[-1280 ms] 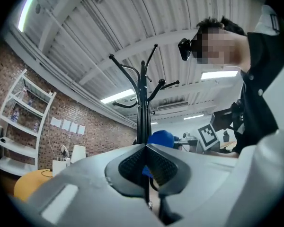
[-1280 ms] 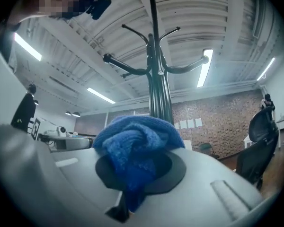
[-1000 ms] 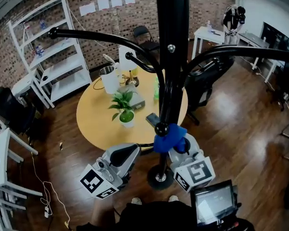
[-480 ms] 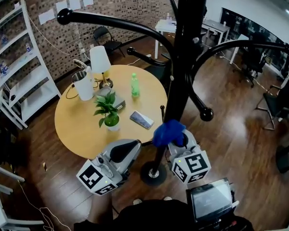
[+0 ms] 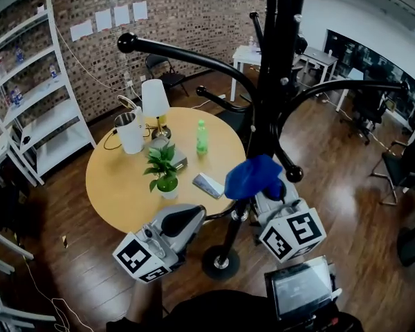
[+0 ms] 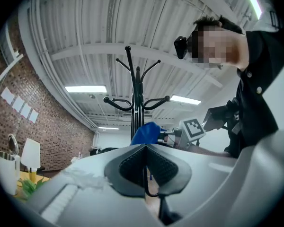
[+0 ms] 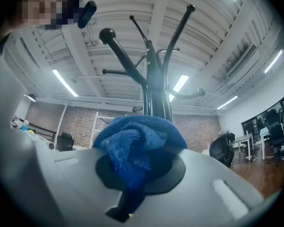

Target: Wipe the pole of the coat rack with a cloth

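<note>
The black coat rack pole (image 5: 265,109) rises from its round base (image 5: 218,262) on the wood floor in the head view. A bunched blue cloth (image 5: 253,177) presses against the pole's lower part, just left of a hook knob (image 5: 294,174). My right gripper (image 5: 264,194) is shut on this cloth, and its fingertips are hidden under it. The right gripper view shows the cloth (image 7: 137,145) in the jaws with the pole (image 7: 156,98) right behind. My left gripper (image 5: 188,220) hangs left of the pole, apart from it, shut and holding nothing. Its own view shows the rack (image 6: 137,103) and the cloth (image 6: 146,131) ahead.
Curved hook arms (image 5: 187,52) spread from the pole at head height. Behind it, a round yellow table (image 5: 114,185) carries a potted plant (image 5: 165,174), a lamp (image 5: 154,101), a white jug (image 5: 131,133) and a green bottle (image 5: 202,137). White shelving (image 5: 34,116) stands left, office chairs (image 5: 401,164) right.
The head view has swung, so the table now lies further left of the pole. My right gripper and the blue cloth sit a little higher on the pole. The left gripper keeps its place.
</note>
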The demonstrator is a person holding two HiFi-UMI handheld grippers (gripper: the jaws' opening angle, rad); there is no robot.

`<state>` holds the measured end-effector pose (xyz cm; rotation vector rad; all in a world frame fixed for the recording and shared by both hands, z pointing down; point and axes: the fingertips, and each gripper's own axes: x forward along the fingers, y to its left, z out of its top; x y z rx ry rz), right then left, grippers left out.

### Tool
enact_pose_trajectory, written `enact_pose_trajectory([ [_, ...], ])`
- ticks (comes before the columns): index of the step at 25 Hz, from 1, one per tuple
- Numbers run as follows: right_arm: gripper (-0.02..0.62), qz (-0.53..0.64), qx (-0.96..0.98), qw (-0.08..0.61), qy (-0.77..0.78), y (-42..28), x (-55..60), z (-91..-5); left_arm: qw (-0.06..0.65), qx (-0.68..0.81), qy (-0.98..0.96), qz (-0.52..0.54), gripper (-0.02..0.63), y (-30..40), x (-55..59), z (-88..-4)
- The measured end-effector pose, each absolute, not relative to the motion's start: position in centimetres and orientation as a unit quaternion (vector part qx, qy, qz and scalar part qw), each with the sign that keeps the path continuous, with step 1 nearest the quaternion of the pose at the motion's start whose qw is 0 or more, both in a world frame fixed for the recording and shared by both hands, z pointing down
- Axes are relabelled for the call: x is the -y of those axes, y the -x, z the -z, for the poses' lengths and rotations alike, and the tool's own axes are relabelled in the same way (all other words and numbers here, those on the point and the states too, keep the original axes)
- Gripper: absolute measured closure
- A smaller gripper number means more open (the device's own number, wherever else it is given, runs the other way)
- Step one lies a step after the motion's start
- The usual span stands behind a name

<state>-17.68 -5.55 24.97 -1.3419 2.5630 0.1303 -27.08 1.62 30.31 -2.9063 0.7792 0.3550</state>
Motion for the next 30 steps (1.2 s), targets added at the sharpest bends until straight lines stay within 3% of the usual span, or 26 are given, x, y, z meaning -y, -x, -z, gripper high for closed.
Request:
enact_pose_trajectory([
  [6,0.572,-0.091,-0.872,0.171,0.45,17.4,5.1,-18.6,0.069,-0.267,0.953,-0.124,0.614,28.2,-1.6,-29.6],
  [11,0.572,-0.098,-0.869,0.17,0.455,17.5,5.0,-18.5,0.07,-0.271,0.952,-0.122,0.614,28.6,-1.4,-29.5],
  [23,0.572,0.013,-0.878,0.086,0.47,18.2,5.8,-35.7,0.047,-0.267,0.958,-0.097,0.614,28.0,-1.1,-31.3],
  [30,0.572,0.032,-0.865,-0.007,0.5,18.7,5.9,-45.7,0.032,-0.264,0.961,-0.081,0.614,27.5,-1.6,-32.3],
])
